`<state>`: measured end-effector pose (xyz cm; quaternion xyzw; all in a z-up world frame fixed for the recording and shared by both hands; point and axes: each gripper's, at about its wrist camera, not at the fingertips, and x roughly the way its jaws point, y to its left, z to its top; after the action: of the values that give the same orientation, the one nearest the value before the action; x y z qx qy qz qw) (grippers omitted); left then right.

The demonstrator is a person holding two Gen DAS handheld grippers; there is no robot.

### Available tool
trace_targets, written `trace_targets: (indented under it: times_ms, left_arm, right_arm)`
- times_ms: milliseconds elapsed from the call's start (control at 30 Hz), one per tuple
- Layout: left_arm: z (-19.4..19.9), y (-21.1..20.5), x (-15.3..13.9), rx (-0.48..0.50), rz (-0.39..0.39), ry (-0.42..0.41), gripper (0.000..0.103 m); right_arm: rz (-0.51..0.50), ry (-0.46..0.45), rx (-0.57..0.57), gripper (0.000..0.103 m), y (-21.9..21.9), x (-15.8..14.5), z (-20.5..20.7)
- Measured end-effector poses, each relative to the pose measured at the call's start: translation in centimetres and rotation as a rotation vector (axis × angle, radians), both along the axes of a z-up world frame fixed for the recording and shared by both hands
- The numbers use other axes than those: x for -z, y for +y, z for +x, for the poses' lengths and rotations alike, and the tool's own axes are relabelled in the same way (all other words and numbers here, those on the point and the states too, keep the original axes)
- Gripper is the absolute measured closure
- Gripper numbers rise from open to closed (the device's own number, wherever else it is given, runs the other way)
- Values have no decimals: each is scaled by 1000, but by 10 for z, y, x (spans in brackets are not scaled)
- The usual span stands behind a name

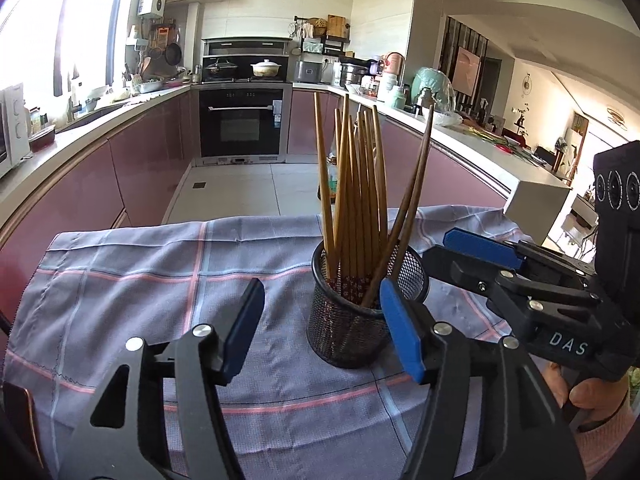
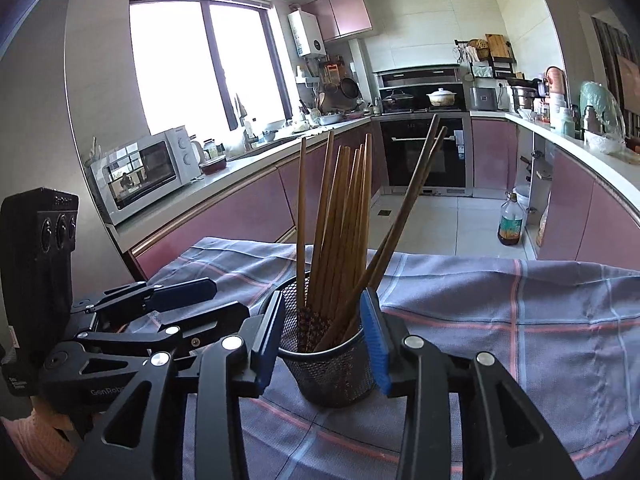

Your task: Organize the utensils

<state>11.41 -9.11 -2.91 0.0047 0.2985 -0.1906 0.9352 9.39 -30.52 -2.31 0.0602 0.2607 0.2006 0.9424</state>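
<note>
Mesh holder [image 1: 352, 320] black wire. Chopsticks [image 1: 360, 200] brown wood, lower ends dark red with small pale floral print. Tablecloth [image 1: 140, 280] grey-blue, checked with pink and light blue lines. Left gripper [image 1: 320, 332] black frame, blue pads; right gripper [image 2: 328, 340] same black and blue. Kitchen cabinets [image 1: 132, 168] mauve-pink. Oven [image 1: 242, 124] black. Microwave [image 2: 144, 172] white.

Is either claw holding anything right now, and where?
Nothing held. Left claw and right claw are open, pads clear of the mesh cup of chopsticks.
</note>
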Motion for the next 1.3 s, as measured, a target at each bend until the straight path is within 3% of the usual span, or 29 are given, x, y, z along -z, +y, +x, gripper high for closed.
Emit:
trace_targets:
  times_ms: [467,567,633,800,1300]
  left_arm:
    - [-38,21,-12,-92,4,-83,12]
    - [-49,27,-14,-117,-1,-112,6]
    - [-53,31,-16,-126,-6,-119,6]
    - [-66,39,-18,-156,-1,-143,6]
    - [-91,54,-12,-234,21,-181,6]
  right_arm:
    - [-41,-68,39,40,3,-2,-30]
    - [-57,-98,63,26,3,-3,-37]
    - [-53,-110,67,17,2,-3,-41]
    - [-90,-142,72,7,11,1,-53]
    - [-97,-184,102,7,29,7,-80]
